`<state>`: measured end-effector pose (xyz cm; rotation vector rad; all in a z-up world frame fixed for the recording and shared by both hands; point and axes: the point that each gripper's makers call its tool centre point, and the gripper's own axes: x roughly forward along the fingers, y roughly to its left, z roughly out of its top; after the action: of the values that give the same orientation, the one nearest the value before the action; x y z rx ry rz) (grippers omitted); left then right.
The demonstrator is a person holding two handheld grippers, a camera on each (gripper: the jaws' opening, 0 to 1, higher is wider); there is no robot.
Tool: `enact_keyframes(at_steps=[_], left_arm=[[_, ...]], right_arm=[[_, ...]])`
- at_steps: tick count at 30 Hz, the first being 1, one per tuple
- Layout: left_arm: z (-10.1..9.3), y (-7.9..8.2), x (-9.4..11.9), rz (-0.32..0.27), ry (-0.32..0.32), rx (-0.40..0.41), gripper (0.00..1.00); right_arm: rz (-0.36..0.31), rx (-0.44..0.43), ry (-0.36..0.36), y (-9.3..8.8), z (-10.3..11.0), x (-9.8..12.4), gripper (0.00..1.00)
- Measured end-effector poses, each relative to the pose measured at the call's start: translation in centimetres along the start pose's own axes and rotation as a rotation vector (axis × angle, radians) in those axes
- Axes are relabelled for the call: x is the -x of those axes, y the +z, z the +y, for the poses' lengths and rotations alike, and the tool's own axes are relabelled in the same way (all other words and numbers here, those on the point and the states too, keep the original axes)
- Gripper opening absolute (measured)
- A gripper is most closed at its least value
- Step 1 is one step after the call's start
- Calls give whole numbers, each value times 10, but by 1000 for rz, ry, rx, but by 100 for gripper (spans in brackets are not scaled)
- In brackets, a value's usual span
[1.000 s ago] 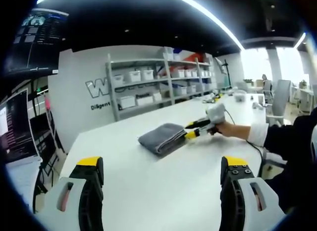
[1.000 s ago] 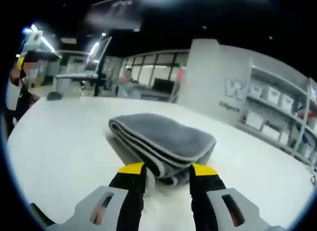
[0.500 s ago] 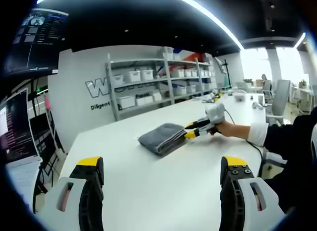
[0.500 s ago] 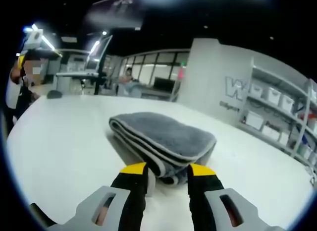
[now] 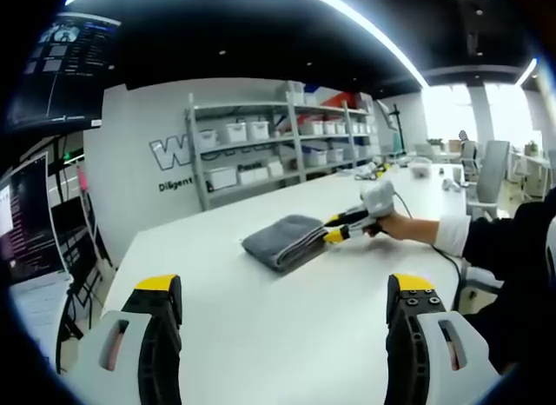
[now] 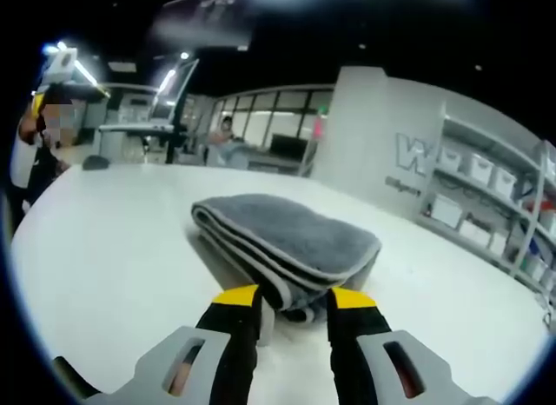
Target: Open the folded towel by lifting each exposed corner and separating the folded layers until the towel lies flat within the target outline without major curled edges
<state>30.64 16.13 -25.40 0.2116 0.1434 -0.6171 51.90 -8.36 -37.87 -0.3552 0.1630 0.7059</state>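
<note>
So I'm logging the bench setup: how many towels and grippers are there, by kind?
Grey folded towel: 1
Grippers: 2, the left gripper held back over the white table, and the right gripper at the towel's near edge
Total: 3

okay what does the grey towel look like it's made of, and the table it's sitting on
Towel: looks like soft plush cloth, probably microfibre or terry; matte fuzzy grey nap, lighter stitched edge band, limp rounded folds.
Table: smooth white top with a faint sheen, likely laminate or coated board; what lies beneath the surface can't be told.
</note>
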Motion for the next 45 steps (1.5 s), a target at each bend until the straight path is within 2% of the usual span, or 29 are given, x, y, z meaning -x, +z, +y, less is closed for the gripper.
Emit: enact_keyframes(at_steps=[4, 7, 10, 29, 45], left_arm=[[1, 0, 0, 0, 1, 1, 96], [1, 0, 1, 0, 2, -1, 96], [1, 0, 1, -1, 2, -2, 96], [0, -1, 2, 0, 3, -8, 96], [1, 0, 1, 1, 0, -10, 95]], right_arm=[[1, 2, -2, 0, 0, 0, 25], [0, 7, -12, 0, -3, 1, 21], [-1, -13, -12, 0, -4, 1, 21], [1, -6, -24, -1, -5, 2, 19], [34, -6, -28, -6, -6, -1, 17]])
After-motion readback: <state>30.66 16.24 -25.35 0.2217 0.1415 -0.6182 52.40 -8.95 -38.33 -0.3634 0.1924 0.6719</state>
